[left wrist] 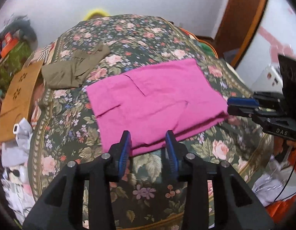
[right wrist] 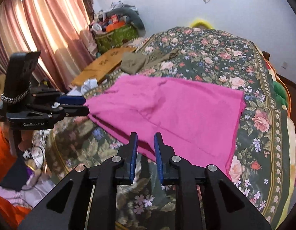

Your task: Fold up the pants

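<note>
Pink pants [left wrist: 157,99] lie folded flat on the floral bedspread [left wrist: 148,38]; they also show in the right wrist view [right wrist: 176,111]. My left gripper [left wrist: 148,136] is open, its blue fingertips at the near edge of the pants, holding nothing. It also shows in the right wrist view [right wrist: 84,103], at the pants' left corner. My right gripper [right wrist: 146,138] is open at the near edge of the pants, empty. It also shows in the left wrist view [left wrist: 229,105], at the pants' right corner.
Olive-green pants [left wrist: 75,69] lie crumpled at the far left of the bed. A brown board [left wrist: 17,99] and clutter lie off the bed's left side. A wooden door frame [left wrist: 241,19] stands on the right. Curtains [right wrist: 42,28] hang at the left.
</note>
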The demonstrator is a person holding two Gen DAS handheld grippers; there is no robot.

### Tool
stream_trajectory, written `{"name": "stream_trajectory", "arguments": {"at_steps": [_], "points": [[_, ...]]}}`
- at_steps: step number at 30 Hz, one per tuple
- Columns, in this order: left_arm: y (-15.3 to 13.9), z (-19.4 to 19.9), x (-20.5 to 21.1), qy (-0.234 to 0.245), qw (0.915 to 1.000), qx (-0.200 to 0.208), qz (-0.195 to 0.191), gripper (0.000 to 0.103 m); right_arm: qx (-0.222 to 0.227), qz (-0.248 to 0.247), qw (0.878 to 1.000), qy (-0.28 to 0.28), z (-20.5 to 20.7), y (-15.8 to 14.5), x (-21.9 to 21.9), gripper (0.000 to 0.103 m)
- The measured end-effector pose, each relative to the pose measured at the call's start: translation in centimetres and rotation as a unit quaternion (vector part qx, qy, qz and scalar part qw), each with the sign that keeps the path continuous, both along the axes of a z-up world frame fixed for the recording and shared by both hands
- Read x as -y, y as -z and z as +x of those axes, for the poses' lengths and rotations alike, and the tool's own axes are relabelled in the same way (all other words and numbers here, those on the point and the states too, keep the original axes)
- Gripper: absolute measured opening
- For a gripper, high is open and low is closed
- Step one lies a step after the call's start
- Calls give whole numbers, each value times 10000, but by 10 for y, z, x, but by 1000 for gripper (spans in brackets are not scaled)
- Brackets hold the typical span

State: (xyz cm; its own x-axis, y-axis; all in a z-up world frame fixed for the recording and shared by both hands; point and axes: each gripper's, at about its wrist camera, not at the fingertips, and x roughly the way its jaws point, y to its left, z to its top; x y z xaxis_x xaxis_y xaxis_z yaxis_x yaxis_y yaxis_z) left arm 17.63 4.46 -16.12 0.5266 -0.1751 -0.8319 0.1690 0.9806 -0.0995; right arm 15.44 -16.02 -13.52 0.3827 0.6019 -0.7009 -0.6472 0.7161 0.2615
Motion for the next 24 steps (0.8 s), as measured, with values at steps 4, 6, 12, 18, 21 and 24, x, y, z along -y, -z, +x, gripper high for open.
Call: {"name": "stream_trajectory", "arguments": {"at_steps": [4,6,12,18,21,24], "points": [[2,12,-14,-405,9992,-37,24,50,-22,174,9996,239,10,-2,-5,33],[5,19,-17,-533,9985,-68,-95,52,-142,219,9992,299,17,2,-9,34],[20,36,-3,-389,9989,-209,-149,55,-661,91,9969,405,34,26,-25,37],[44,36,0,-348,9990,-241,119,60,-755,-126,9962,423,34,41,-15,37],[43,32,-5,-424,9987,-193,226,61,-782,-207,9953,527,32,43,-1,43],[42,30,-13,-524,9979,-204,307,61,-831,-327,9940,626,32,47,14,45]]}}
